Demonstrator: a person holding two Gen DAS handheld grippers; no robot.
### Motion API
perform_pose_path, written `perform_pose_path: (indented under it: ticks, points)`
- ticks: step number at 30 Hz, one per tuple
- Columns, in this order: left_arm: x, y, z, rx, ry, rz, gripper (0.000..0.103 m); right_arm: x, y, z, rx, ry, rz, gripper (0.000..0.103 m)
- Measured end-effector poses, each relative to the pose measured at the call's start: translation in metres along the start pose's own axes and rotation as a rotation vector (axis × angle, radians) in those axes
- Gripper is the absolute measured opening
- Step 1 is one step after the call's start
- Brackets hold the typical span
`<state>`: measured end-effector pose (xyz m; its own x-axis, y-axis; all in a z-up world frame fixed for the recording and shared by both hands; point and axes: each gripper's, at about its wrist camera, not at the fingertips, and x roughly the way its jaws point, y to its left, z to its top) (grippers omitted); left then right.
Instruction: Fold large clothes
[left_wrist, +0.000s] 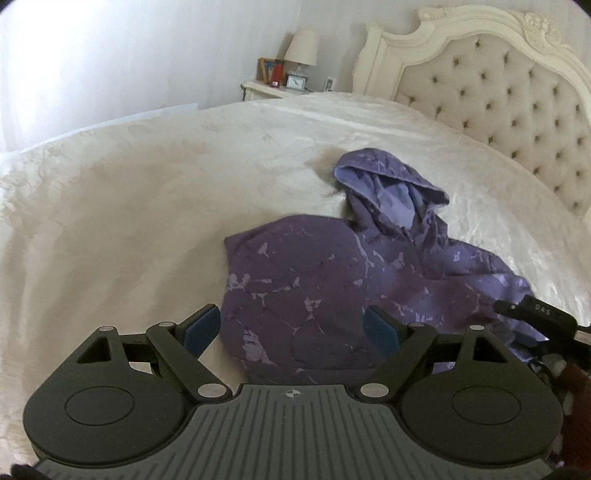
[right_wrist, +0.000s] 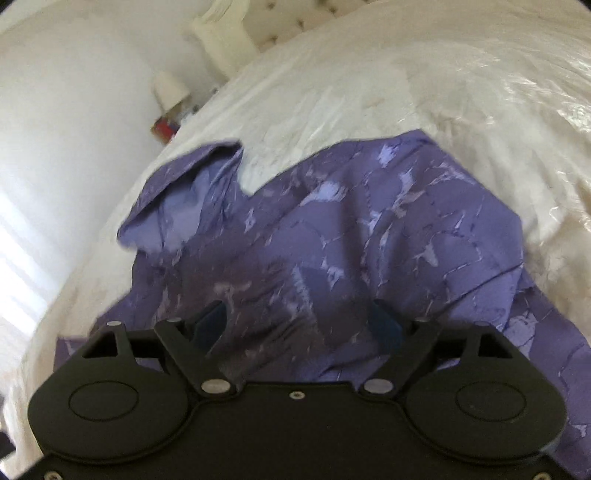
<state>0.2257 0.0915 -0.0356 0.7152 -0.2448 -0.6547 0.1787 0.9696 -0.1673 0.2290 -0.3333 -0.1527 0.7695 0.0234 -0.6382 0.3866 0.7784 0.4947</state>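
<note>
Left wrist: lamp (left_wrist: 301, 48) behind hoodie (left_wrist: 332, 280).

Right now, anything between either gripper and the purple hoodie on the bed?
Nothing visible. The purple marbled hoodie lies alone on the cream bedspread. The left gripper and right gripper both hover just above it, jaws open and holding nothing.

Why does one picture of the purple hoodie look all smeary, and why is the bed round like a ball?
The right wrist view is smeared by motion blur, so the purple hoodie and the lamp look soft. The left wrist view is sharper; the hoodie's marbling shows clearly there. Both are fisheye views, which bend the flat bed into a dome. Bright light washes out the left edge in both.
</note>
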Motion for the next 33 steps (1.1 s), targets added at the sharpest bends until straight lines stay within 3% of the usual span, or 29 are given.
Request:
perform_pose_path:
  ticks: [3,4,5,6,9,11,13,14,16,18,20,24,28,33]
  points:
    - [0.003,0.003,-0.001,-0.005,-0.001,0.001,0.085,0.002,-0.002,-0.003,-0.002,0.053,0.056,0.082]
    - [0.005,0.003,-0.002,-0.011,-0.003,0.004,0.085,0.004,-0.005,-0.004,0.020,0.072,0.105,0.067]
    - [0.007,0.004,-0.002,-0.017,-0.003,0.003,0.085,0.006,-0.007,-0.004,0.037,0.087,0.126,0.058]
    - [0.009,0.005,-0.001,-0.021,-0.003,0.004,0.085,0.009,-0.009,-0.005,0.038,0.100,0.129,0.039]
    - [0.013,0.003,0.000,-0.017,-0.011,0.014,0.085,0.001,-0.009,-0.003,0.050,0.045,0.203,0.020]
    - [0.015,-0.001,0.003,-0.001,-0.027,0.019,0.085,-0.027,-0.002,0.003,0.004,-0.141,0.243,0.019]
    - [0.018,-0.006,0.005,0.013,-0.042,0.020,0.085,-0.047,0.002,0.003,-0.046,-0.294,0.187,0.019]
    - [0.021,-0.009,0.006,0.017,-0.046,0.019,0.085,-0.048,0.003,0.002,-0.056,-0.309,0.139,0.019]
    - [0.029,-0.015,0.006,0.022,-0.049,0.021,0.085,-0.037,-0.002,0.002,-0.050,-0.257,0.052,0.019]
    - [0.038,-0.021,0.005,0.030,-0.047,0.024,0.085,-0.025,-0.011,0.002,0.001,-0.189,0.025,0.019]
    - [0.048,-0.028,0.004,0.056,-0.051,0.042,0.085,-0.025,-0.014,0.003,0.010,-0.189,0.006,0.019]
    - [0.060,-0.031,-0.003,0.091,-0.060,0.084,0.085,-0.028,-0.015,0.003,-0.021,-0.216,-0.112,0.019]
    - [0.069,-0.023,-0.018,0.077,-0.042,0.105,0.085,-0.023,-0.018,0.000,-0.004,-0.183,-0.120,0.019]
    - [0.050,-0.017,-0.012,0.047,-0.159,0.123,0.085,-0.023,-0.017,0.001,-0.026,-0.178,-0.114,0.020]
